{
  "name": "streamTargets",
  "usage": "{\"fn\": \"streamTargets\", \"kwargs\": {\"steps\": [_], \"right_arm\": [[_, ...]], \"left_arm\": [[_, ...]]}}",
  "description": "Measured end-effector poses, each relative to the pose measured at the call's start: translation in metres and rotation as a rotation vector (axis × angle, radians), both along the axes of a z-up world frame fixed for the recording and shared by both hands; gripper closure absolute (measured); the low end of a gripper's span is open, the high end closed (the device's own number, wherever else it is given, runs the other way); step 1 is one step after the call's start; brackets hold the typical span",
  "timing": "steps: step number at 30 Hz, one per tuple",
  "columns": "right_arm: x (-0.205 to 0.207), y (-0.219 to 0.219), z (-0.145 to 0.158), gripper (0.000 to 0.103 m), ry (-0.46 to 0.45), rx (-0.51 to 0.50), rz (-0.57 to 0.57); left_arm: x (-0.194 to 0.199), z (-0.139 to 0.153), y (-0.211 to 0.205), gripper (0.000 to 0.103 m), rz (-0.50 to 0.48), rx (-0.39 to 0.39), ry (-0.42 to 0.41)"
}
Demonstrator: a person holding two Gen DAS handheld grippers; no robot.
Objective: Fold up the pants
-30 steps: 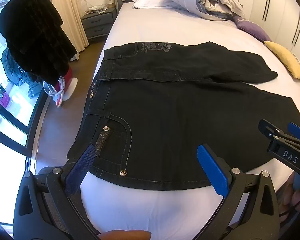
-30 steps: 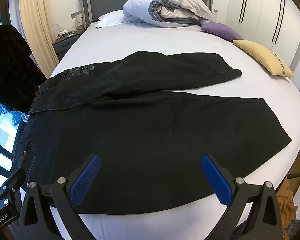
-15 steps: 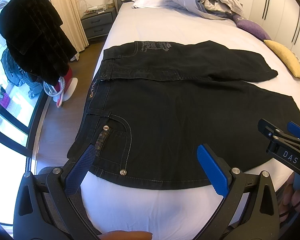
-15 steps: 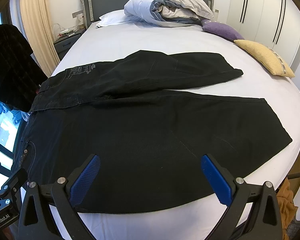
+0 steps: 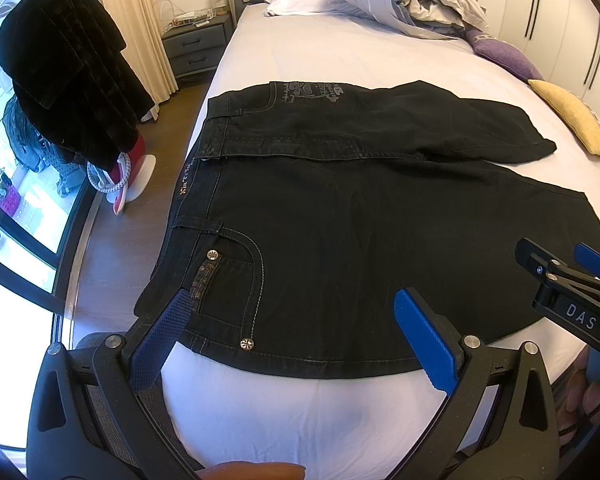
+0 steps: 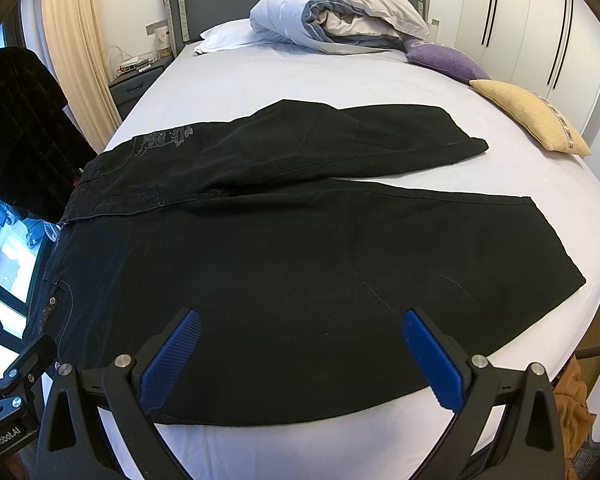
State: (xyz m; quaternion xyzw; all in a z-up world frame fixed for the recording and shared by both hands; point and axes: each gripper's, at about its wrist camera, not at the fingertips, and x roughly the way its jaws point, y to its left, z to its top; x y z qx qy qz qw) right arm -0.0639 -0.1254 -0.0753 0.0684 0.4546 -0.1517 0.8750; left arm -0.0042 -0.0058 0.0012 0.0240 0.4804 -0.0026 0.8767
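Observation:
Black jeans (image 5: 360, 232) lie spread flat across the white bed, waistband to the left, both legs running right; the far leg (image 6: 340, 140) angles away from the near one (image 6: 340, 272). My left gripper (image 5: 292, 312) hovers open over the near hip pocket and its rivets, just above the front bed edge. My right gripper (image 6: 300, 332) hangs open above the near leg's front hem side, nothing between its blue pads. In the left wrist view the right gripper's body (image 5: 572, 280) shows at the right edge.
A rolled duvet (image 6: 340, 12) and white pillow (image 5: 296, 0) sit at the headboard. Purple (image 6: 444, 60) and yellow (image 6: 528, 116) cushions lie on the bed's right side. A dark coat (image 5: 64, 72) hangs left of the bed, near a nightstand (image 5: 192, 48) and window.
Both grippers have drifted very slightly; the pants lie as before, and both grippers stay open.

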Motion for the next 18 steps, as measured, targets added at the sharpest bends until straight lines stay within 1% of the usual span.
{"fn": "streamTargets", "kwargs": {"steps": [16, 18], "right_arm": [[0.0, 0.0047, -0.003, 0.0, 0.002, 0.001, 0.002], [-0.0001, 0.0057, -0.0034, 0.0, 0.003, 0.001, 0.002]], "left_arm": [[0.0001, -0.0002, -0.0002, 0.0, 0.0, 0.0, 0.001], [-0.0011, -0.0036, 0.0008, 0.0, 0.0, 0.002, 0.001]]}}
